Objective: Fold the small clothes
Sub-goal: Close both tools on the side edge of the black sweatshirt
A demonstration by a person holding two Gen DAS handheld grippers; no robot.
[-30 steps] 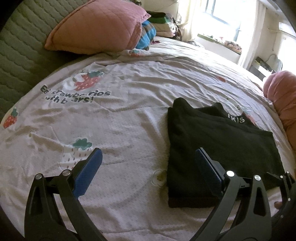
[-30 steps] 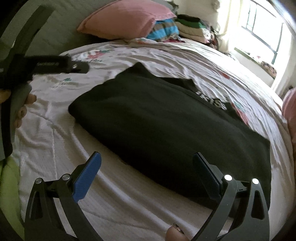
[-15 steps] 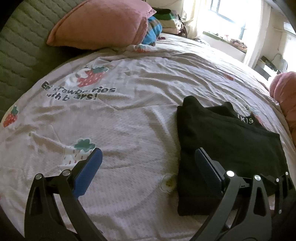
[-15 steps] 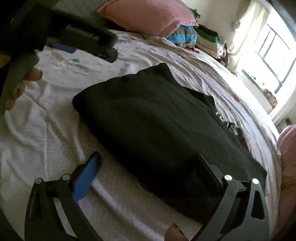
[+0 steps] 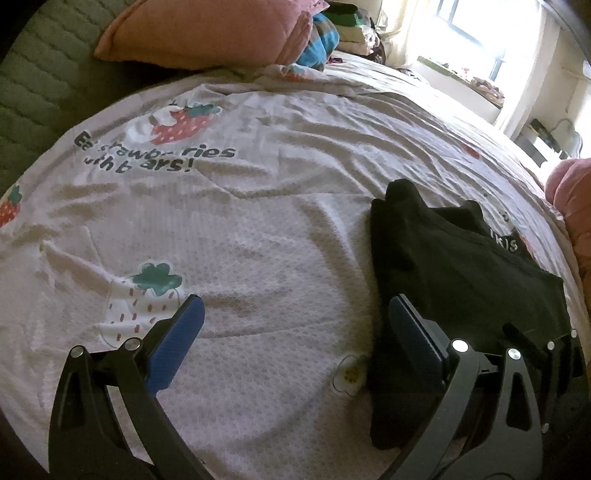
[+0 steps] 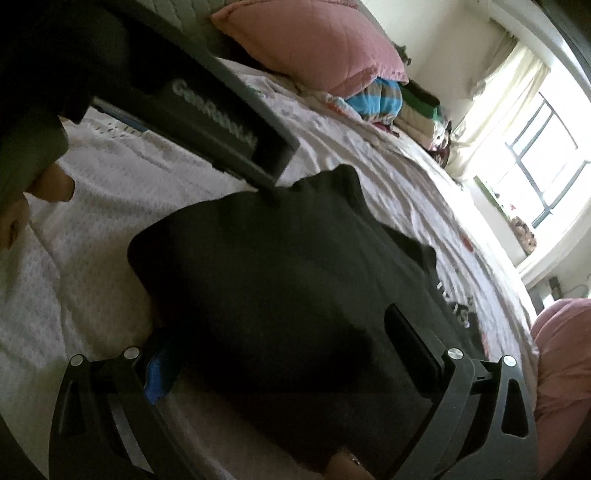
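Observation:
A black folded garment [image 5: 454, 273] with white lettering lies on the strawberry-print bed sheet [image 5: 240, 229], to the right in the left wrist view. My left gripper [image 5: 295, 332] is open and empty, its right finger beside the garment's left edge. In the right wrist view the garment [image 6: 288, 280] fills the centre. My right gripper [image 6: 280, 343] is open, tilted, with its jaws straddling the garment's near edge; the left blue pad [image 6: 159, 373] is partly tucked under the cloth. The left gripper's body [image 6: 207, 122] shows at upper left there.
A pink pillow [image 5: 207, 33] and a stack of folded clothes [image 5: 340, 26] lie at the head of the bed. Another pink cushion [image 5: 572, 206] sits at the right edge. A grey quilted headboard [image 5: 37, 85] is at left. A bright window [image 6: 543, 147] is beyond.
My right gripper has moved forward and rolled, closing in on the garment until its jaws straddle the near edge. My left gripper has shifted slightly left and stays open.

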